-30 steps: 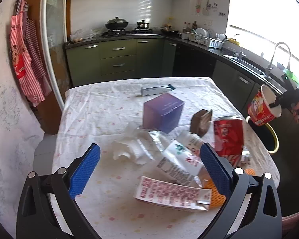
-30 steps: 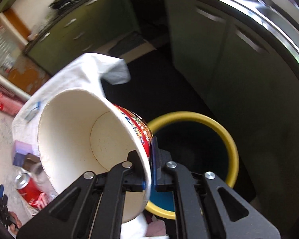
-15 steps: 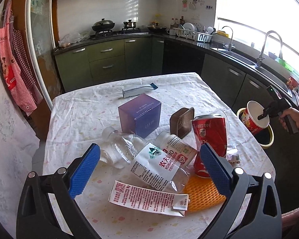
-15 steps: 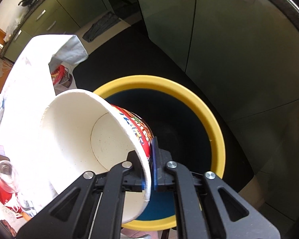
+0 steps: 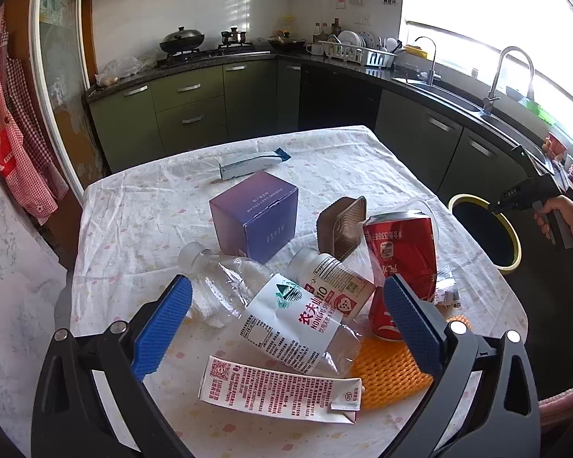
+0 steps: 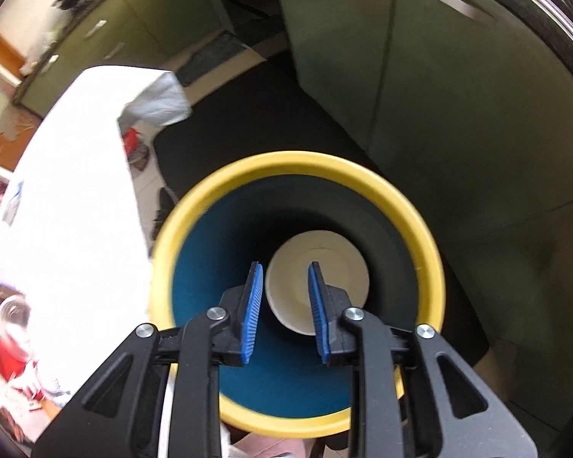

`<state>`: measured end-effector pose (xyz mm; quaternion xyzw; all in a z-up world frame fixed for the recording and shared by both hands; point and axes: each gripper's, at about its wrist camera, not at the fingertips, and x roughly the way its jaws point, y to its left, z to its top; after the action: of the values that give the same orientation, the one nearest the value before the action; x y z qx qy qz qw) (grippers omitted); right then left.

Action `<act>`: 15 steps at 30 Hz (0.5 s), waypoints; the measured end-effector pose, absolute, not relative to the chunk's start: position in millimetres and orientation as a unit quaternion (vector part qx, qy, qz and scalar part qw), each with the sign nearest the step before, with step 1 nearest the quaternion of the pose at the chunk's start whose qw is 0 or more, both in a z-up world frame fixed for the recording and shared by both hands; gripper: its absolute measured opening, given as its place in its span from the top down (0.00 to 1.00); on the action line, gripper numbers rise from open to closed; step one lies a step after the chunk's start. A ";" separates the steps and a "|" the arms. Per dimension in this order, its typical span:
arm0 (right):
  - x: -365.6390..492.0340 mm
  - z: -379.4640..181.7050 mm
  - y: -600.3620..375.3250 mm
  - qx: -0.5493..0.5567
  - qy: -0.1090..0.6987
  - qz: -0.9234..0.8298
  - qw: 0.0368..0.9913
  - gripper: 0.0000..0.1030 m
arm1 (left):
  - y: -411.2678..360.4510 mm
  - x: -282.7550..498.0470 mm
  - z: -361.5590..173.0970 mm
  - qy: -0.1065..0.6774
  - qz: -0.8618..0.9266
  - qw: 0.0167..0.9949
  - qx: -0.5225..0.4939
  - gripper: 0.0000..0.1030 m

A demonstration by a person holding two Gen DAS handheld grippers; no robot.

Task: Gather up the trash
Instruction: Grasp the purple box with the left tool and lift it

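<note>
My right gripper (image 6: 284, 313) is open and empty, directly above the yellow-rimmed bin (image 6: 298, 164). The white paper cup (image 6: 340, 271) lies at the bin's bottom. In the left wrist view the bin (image 5: 510, 236) stands on the floor right of the table, with the right gripper above it. My left gripper (image 5: 286, 324) is open and empty over the table's near side. Between its fingers lie a crushed clear bottle (image 5: 279, 305), a small white bottle (image 5: 332, 286) and a red can (image 5: 401, 252). A printed wrapper (image 5: 279, 389) and orange foam net (image 5: 389, 374) lie nearer.
A purple box (image 5: 256, 213), a brown tray (image 5: 342, 225) on edge and a white tube (image 5: 248, 162) sit farther back on the clothed table (image 5: 133, 229). Green cabinets (image 5: 187, 114) and a sink counter (image 5: 458, 103) ring the room. Dark floor surrounds the bin.
My right gripper opened and released the paper cup, which dropped into the bin. My left gripper moved slightly closer over the trash pile.
</note>
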<state>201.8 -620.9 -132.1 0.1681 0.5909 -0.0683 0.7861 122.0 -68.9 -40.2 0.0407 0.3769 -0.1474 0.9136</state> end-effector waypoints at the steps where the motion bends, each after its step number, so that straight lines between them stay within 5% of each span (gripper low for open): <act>1: 198.1 -128.4 -615.6 0.166 0.588 -0.060 0.789 0.77 | -66.6 127.1 -39.6 0.379 -0.153 0.912 0.040 0.04; 15: 204.8 -122.4 -551.7 0.133 0.583 0.019 0.801 0.68 | -53.9 246.6 -61.9 0.436 -0.203 0.869 0.115 0.04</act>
<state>204.8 -551.7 -122.4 0.1333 0.5833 0.0194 0.8010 246.6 -53.9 -61.9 0.1147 0.4356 -0.2028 0.8694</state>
